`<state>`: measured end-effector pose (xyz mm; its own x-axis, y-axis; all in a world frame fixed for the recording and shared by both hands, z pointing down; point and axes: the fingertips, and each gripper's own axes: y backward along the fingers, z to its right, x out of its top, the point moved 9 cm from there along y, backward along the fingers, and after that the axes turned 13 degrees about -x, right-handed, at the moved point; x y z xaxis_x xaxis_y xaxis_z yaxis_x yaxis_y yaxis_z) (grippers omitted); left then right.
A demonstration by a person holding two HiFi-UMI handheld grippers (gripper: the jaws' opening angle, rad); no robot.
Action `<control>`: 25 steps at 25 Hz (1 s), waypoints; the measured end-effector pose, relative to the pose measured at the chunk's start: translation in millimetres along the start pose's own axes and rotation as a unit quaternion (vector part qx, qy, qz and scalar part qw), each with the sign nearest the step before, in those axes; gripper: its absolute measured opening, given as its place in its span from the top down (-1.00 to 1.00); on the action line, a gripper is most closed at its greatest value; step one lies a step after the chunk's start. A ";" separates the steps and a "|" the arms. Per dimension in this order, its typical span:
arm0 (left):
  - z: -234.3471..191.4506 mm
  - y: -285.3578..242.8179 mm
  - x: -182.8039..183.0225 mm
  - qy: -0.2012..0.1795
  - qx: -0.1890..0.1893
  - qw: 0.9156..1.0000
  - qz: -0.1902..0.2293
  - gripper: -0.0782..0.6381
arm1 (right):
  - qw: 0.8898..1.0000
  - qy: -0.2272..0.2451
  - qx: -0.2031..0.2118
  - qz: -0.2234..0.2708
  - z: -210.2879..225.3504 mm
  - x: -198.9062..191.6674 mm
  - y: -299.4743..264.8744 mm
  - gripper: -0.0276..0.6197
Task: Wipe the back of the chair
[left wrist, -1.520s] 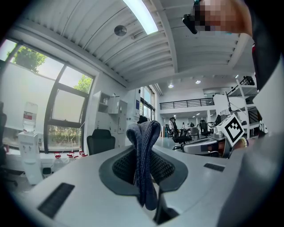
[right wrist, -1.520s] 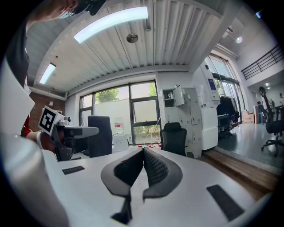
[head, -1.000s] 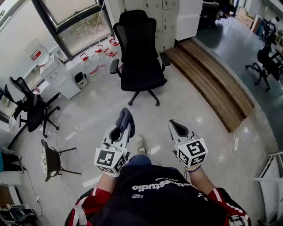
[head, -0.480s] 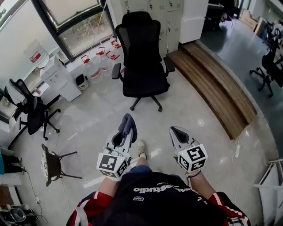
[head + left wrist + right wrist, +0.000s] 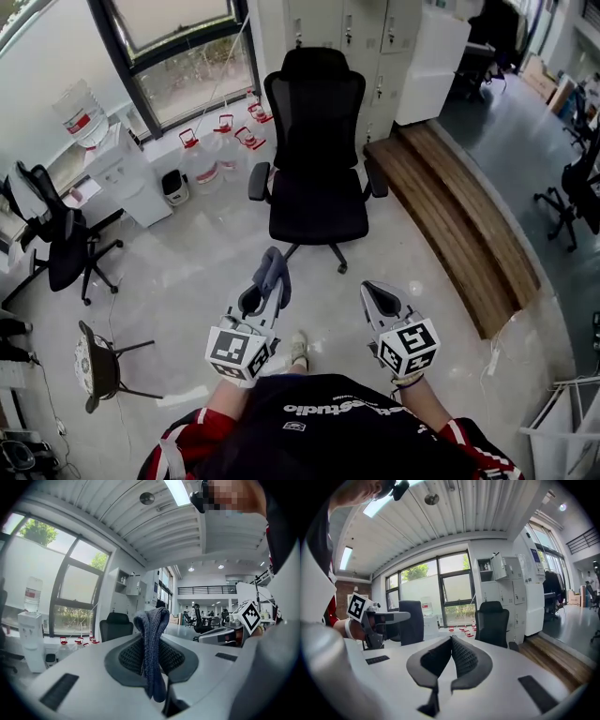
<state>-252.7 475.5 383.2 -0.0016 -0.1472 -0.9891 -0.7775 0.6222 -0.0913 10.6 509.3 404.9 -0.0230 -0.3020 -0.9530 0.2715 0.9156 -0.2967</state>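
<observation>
Head view: the left gripper (image 5: 270, 286) is clenched on a grey-blue knitted cloth (image 5: 272, 265), which sticks up past its tips. The right gripper (image 5: 373, 291) is pressed shut with nothing in it. Both are held low in front of the person, side by side and apart. The black mesh-backed office chair (image 5: 319, 141) stands ahead of them on the pale glossy floor (image 5: 206, 253), its seat facing the person, well apart from both grippers (the cloth touches no part of it). Against a second ago the chair sits lower in the picture and looks closer, while the grippers keep much the same pose. Counted here: two grippers, one cloth and four chairs, namely the task chair, a black swivel chair at the left (image 5: 58, 234), a small dark chair at the lower left (image 5: 98, 361) and another black one at the right edge (image 5: 577, 187). One white water dispenser (image 5: 127, 173) carries one clear bottle (image 5: 80, 112), and at least three red-capped jugs (image 5: 225, 127) stand under the window.

Left gripper view: the dark ribbed pads (image 5: 174, 658) squeeze the folded cloth between them, and the chair shows beyond, to the left.

Right gripper view: the two pads meet edge to edge, empty, with the chair standing past them to the right.
</observation>
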 end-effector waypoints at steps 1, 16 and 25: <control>-15.7 -3.8 5.8 0.000 0.002 1.000 0.005 0.62 | 1.000 0.003 0.001 0.002 -2.0 10.3 -14.9 0.87; -198.8 -82.7 41.4 0.016 -0.015 0.999 0.044 0.62 | 1.000 0.025 -0.009 -0.004 -14.6 82.8 -189.5 0.87; -238.0 -133.6 32.6 0.032 -0.010 0.999 0.027 0.62 | 1.000 0.016 -0.012 -0.024 24.1 84.0 -244.0 0.87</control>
<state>-298.5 204.6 390.7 -0.0825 -0.1630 -0.9832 -0.7874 0.6154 -0.0360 -34.4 254.1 398.7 -0.0663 -0.3373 -0.9391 0.2462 0.9065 -0.3430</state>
